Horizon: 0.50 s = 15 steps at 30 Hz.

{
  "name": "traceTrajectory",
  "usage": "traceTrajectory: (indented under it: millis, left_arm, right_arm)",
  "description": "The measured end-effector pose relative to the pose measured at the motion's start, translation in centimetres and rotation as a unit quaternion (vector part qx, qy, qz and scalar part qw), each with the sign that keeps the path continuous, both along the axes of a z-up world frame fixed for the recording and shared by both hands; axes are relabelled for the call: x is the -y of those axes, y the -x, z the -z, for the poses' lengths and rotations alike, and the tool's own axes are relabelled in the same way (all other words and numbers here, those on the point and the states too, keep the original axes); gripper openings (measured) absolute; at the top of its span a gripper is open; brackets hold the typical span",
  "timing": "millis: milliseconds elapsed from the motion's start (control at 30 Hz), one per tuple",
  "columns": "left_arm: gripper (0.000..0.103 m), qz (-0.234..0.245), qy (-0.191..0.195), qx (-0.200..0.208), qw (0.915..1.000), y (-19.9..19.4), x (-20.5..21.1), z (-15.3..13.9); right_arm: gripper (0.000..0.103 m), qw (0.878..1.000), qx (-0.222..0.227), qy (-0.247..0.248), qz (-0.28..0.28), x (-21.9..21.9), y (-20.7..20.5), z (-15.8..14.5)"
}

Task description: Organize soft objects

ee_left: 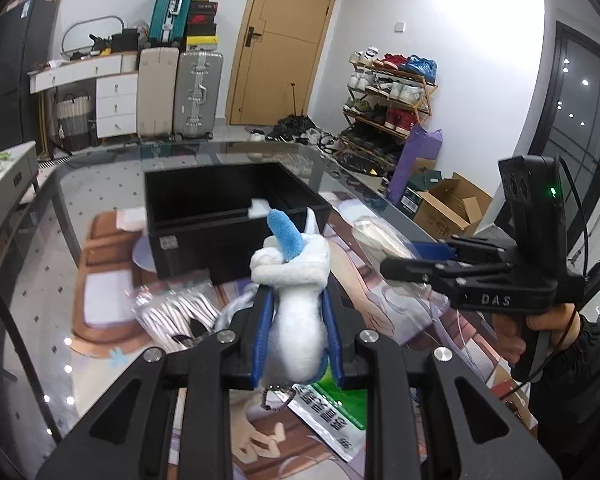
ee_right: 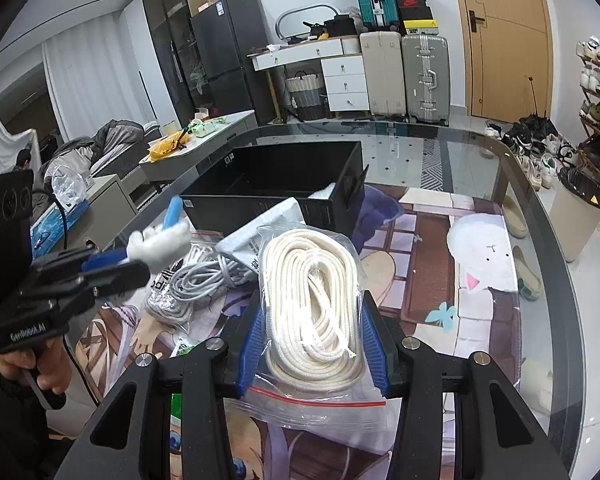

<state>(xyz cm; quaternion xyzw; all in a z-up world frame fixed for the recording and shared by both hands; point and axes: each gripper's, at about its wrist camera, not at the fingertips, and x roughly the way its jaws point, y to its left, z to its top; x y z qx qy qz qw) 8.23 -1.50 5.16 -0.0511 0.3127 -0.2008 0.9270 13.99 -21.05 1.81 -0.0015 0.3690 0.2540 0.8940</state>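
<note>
Nearest the left wrist camera, the left gripper (ee_left: 298, 320) has its jaws pinched tight on the body of a white plush toy (ee_left: 296, 308) with a blue horn, held up off the table; the grip sits low on a soft, rounded body, so the toy could squirm out or flop over as it is carried, and the small bead chain dangling beneath it could catch on the green-printed packet (ee_left: 332, 412) below. In the right wrist view the right gripper (ee_right: 312, 320) has its jaws partly closed on a clear zip bag of white rope (ee_right: 312, 300); the film is slick and the coil heavy, so I judge that the bag might slide through the pads or sag and drag over its neighbours. Just to the left of it lie a bag of grey cable (ee_right: 196, 284) and a white flat packet (ee_right: 260, 228), crowding the route forward. Beyond them stands the open black box (ee_right: 284, 184), the likely home for both items, with a white piece already in one corner. Both hands heading for it at once risk a clash at its near wall. The glass table (ee_right: 480, 160) stretches further away, bare at its far edge.
</note>
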Motion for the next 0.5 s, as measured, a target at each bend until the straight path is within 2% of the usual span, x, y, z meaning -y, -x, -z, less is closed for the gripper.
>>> traceTrajectory:
  millis: [500]
  left_arm:
    - [0.023, -0.051, 0.01, 0.042, 0.9978, -1.7, -2.7, -2.3]
  right_arm:
    - [0.045, 0.999, 0.034, -0.001, -0.011, -1.9, 0.1, -2.7]
